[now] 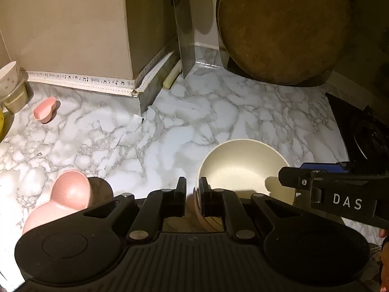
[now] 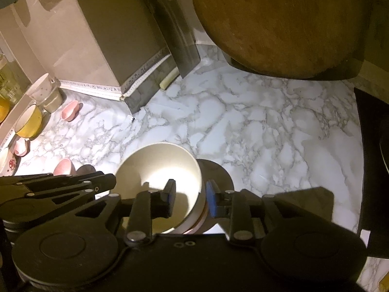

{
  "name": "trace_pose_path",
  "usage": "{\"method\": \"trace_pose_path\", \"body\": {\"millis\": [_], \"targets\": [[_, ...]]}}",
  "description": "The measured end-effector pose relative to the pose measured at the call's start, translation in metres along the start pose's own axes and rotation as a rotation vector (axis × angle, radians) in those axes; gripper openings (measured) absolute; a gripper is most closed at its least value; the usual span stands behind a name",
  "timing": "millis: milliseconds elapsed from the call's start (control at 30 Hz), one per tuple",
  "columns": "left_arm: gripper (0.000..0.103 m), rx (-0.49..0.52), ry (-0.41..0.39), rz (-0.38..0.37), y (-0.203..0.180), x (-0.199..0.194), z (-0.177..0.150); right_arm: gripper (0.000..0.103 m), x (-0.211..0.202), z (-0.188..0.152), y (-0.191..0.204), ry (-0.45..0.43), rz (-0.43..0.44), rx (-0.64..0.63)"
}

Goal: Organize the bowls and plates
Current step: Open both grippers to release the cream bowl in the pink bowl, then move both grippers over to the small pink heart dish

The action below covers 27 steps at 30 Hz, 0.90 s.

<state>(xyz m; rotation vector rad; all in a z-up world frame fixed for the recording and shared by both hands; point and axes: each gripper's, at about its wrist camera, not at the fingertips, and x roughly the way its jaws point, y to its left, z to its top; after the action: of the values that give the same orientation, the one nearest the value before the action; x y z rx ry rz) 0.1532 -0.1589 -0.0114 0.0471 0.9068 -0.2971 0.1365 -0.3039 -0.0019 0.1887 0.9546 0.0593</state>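
Cream bowl point(image 1: 240, 168) stacked on pinkish bowls on marble worktop point(image 1: 170, 126), left claw point(image 1: 192, 194) clamped on its near rim, right claw point(image 2: 190, 193) parted astride the opposite rim without pressing, pink bowl point(image 1: 70, 194) at left, round wooden board point(image 1: 284, 26) leaning behind.

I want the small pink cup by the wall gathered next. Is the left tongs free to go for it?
Probably not yet: the left tongs are shut on the cream bowl's rim. The marble counter toward the pink cup looks open.
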Motion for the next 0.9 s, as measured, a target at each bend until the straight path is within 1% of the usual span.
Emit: {"method": "trace_pose_path", "body": {"millis": [133,200,233,367,467,533,600,633,667,700,733,800,867,900], "targets": [[0.011,-0.005,-0.021,0.001,0.006,-0.01,0.001,0.031,-0.009,0.001,0.007,-0.026,-0.004,-0.024],[0.013,-0.007,-0.038,0.008,0.009,-0.017,0.001,0.033,-0.013,0.001,0.01,-0.037,0.001,-0.03],[0.016,-0.01,-0.047,0.008,0.011,-0.02,0.001,0.034,-0.015,0.001,0.012,-0.041,0.003,-0.034],[0.035,-0.026,-0.08,0.02,0.02,-0.031,0.0,0.038,-0.021,0.001,0.022,-0.054,0.02,-0.055],[0.042,-0.035,-0.1,0.031,0.029,-0.039,-0.003,0.04,-0.024,0.001,0.03,-0.062,0.028,-0.07],[0.044,-0.044,-0.112,0.038,0.036,-0.045,-0.004,0.043,-0.026,0.002,0.036,-0.07,0.034,-0.079],[0.044,-0.056,-0.123,0.047,0.044,-0.051,-0.006,0.048,-0.028,0.002,0.043,-0.077,0.042,-0.089],[0.047,-0.063,-0.13,0.048,0.048,-0.055,-0.007,0.049,-0.029,0.003,0.047,-0.082,0.045,-0.096],[0.052,-0.069,-0.137,0.05,0.053,-0.058,-0.008,0.053,-0.03,0.003,0.051,-0.087,0.048,-0.102],[0.055,-0.077,-0.147,0.058,0.058,-0.062,-0.009,0.056,-0.031,0.003,0.056,-0.092,0.05,-0.109],[0.059,-0.084,-0.156,0.067,0.063,-0.065,-0.01,0.058,-0.033,0.004,0.061,-0.098,0.053,-0.117],[0.06,-0.092,-0.165,0.078,0.072,-0.07,-0.011,0.063,-0.034,0.005,0.07,-0.103,0.062,-0.131],[0.06,-0.105,-0.166,0.086,0.081,-0.074,-0.012,0.064,-0.035,0.005,0.08,-0.108,0.07,-0.145],[0.06,-0.113,-0.169,0.092,0.086,-0.075,-0.012,0.066,-0.036,0.006,0.084,-0.11,0.076,-0.153]]}}
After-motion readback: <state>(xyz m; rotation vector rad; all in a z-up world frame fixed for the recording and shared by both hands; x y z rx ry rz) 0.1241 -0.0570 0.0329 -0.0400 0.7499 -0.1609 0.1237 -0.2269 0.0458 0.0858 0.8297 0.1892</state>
